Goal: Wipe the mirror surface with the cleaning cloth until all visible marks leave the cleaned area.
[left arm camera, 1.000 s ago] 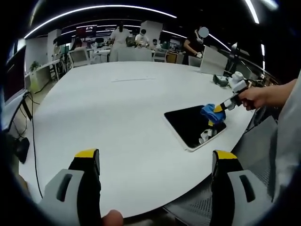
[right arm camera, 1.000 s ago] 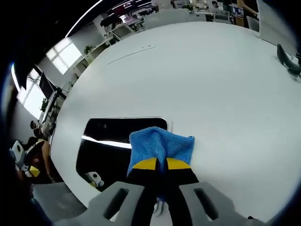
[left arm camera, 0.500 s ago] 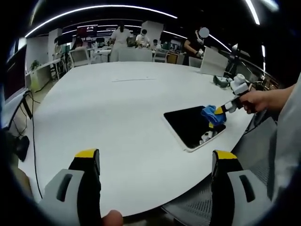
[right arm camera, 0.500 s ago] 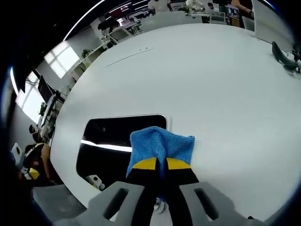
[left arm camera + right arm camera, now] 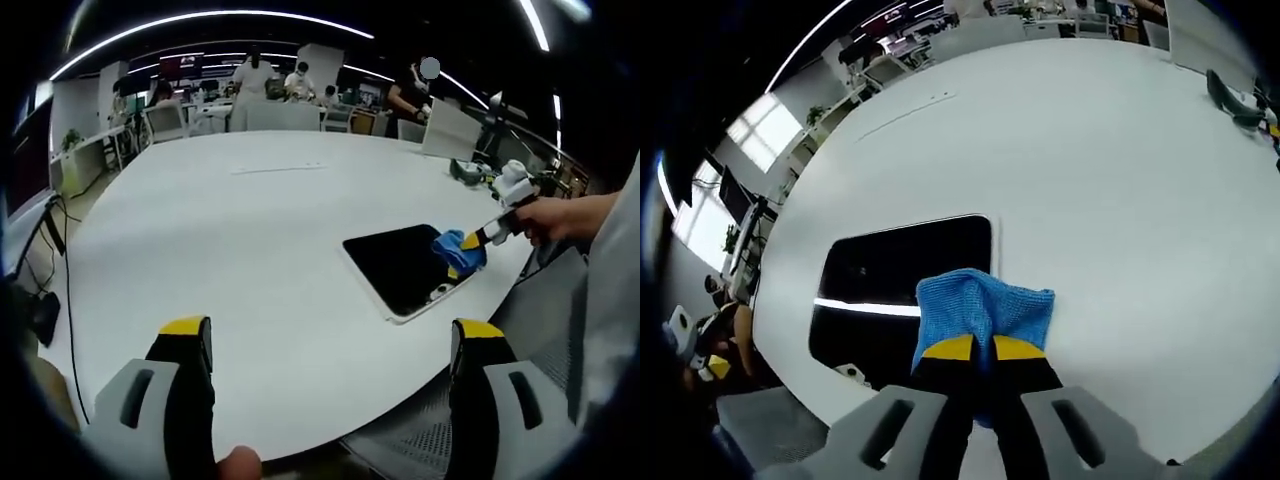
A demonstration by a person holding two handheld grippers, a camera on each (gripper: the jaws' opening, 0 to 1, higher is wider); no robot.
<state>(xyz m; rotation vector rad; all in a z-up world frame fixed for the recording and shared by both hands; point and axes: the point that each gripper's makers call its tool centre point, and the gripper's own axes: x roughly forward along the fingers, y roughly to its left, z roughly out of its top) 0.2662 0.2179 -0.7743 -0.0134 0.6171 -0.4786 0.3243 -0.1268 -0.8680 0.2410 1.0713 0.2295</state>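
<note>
A large white bench (image 5: 250, 230) with a rounded edge carries a flat rectangular mirror (image 5: 398, 266), dark and glossy with rounded corners and a thin pale rim. It lies near the bench's right edge, close to the person.

The right tongs (image 5: 973, 352), yellow-tipped, are clenched on a blue cloth (image 5: 983, 308). The cloth is soft and nubbly, bunched into a loose fold. In the right gripper view it rests at the mirror's near right corner, partly over the glass (image 5: 900, 275) and partly over bare bench. From these tongs the unwiped glass stretches away to the left and slightly far, along the mirror's long axis, so the coming stroke probably runs that way.

A bright streak of ceiling light reflects across the glass; I cannot tell what marks remain.

The left tongs (image 5: 325, 345) hang released, jaws wide apart, above the near bench edge, well apart from the mirror. The right hand (image 5: 545, 215) is clearly nearer.
</note>
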